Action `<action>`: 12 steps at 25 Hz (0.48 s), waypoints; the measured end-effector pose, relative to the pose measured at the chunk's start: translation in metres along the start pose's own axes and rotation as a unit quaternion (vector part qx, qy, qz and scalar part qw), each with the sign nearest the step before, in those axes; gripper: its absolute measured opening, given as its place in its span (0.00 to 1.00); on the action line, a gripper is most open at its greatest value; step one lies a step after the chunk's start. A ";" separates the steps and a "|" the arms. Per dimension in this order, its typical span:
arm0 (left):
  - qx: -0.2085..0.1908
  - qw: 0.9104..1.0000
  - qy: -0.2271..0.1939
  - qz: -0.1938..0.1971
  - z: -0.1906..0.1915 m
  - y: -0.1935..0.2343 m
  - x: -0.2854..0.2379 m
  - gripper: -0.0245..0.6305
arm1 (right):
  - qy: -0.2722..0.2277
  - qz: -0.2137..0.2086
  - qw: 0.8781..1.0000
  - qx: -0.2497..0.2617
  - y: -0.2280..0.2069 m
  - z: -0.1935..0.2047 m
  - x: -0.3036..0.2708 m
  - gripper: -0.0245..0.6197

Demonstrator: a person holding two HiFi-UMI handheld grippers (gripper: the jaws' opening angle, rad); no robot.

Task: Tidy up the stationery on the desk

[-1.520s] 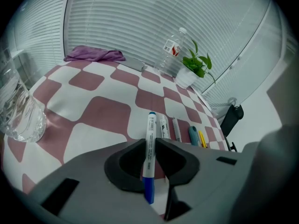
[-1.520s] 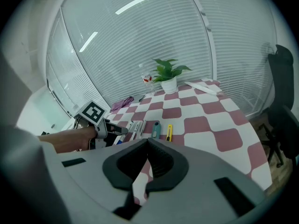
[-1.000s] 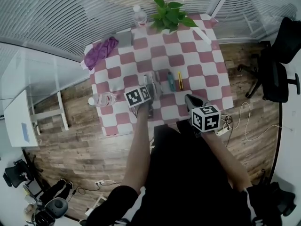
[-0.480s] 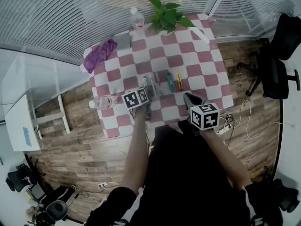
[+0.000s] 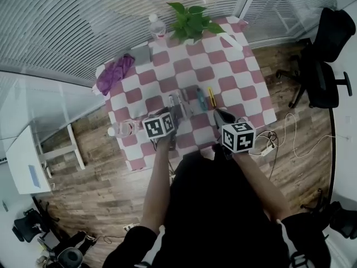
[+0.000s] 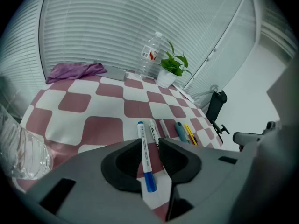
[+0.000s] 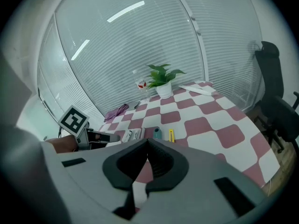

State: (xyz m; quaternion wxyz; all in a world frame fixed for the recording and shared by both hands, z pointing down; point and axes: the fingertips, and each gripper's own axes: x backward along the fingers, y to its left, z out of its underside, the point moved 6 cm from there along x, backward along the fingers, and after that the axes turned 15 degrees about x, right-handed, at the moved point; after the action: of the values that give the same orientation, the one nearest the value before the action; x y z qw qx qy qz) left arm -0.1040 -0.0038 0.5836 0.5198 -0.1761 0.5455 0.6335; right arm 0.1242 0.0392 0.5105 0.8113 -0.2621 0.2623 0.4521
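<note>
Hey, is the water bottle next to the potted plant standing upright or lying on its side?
Upright: the water bottle stands on its base, cap on top, beside the potted plant.

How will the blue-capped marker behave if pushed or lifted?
The blue-capped marker looks like rigid plastic, so it likely stays straight when lifted. Its round barrel may roll across the checked tablecloth if pushed sideways.
</note>
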 end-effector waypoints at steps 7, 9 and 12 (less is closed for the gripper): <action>-0.075 0.996 0.000 0.052 0.000 -0.018 0.037 0.19 | -0.024 0.030 0.999 -0.027 0.013 -0.001 -0.005 0.07; -0.100 0.993 0.003 0.067 0.002 -0.023 0.047 0.16 | -0.029 0.037 0.998 -0.032 0.015 -0.002 -0.006 0.07; -0.127 0.989 0.000 0.082 0.002 -0.026 0.064 0.14 | -0.037 0.046 0.998 -0.030 0.021 -0.006 -0.007 0.07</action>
State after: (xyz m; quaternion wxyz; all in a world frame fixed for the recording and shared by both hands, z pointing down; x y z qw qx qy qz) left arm -0.1062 0.0243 0.5203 0.4396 -0.1954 0.4737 0.7377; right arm 0.1016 0.0400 0.5067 0.7905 -0.2574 0.2299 0.5060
